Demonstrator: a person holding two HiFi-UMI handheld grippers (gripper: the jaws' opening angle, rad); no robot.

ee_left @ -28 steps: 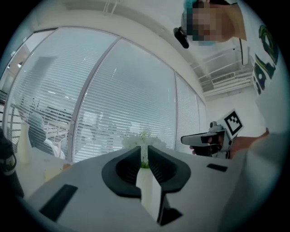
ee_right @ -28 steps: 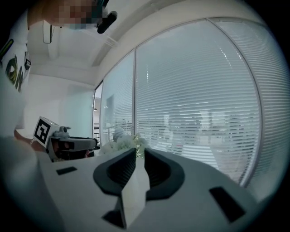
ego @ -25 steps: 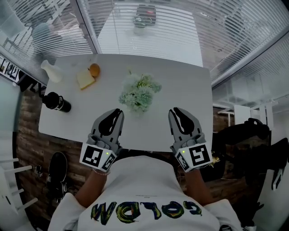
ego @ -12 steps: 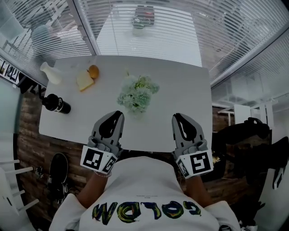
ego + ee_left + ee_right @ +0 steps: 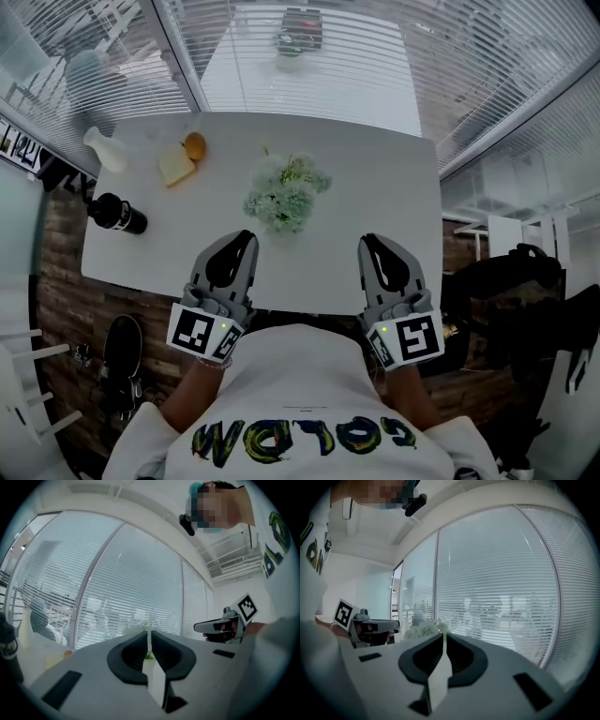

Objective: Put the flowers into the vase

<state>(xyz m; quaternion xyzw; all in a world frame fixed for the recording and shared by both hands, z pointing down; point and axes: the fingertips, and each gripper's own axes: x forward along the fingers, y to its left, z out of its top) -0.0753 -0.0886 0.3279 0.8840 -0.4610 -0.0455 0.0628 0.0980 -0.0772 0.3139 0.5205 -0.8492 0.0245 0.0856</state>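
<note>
A bunch of pale green and white flowers lies on the middle of the white table. A small white vase stands at the far left corner. My left gripper rests at the near edge, just left of the flowers, shut and empty. My right gripper sits to their right; its jaws have just been closing with nothing between them and now stand shut. In the left gripper view the flowers peek above the closed tips. The right gripper view shows them beyond its tips.
A black bottle lies near the left edge. A slice of bread and an orange sit beside the vase. Windows with blinds surround the table; a second white table lies beyond the glass.
The right gripper has slipped slightly back toward the near edge of the table. The left gripper and the flowers have stayed put.
</note>
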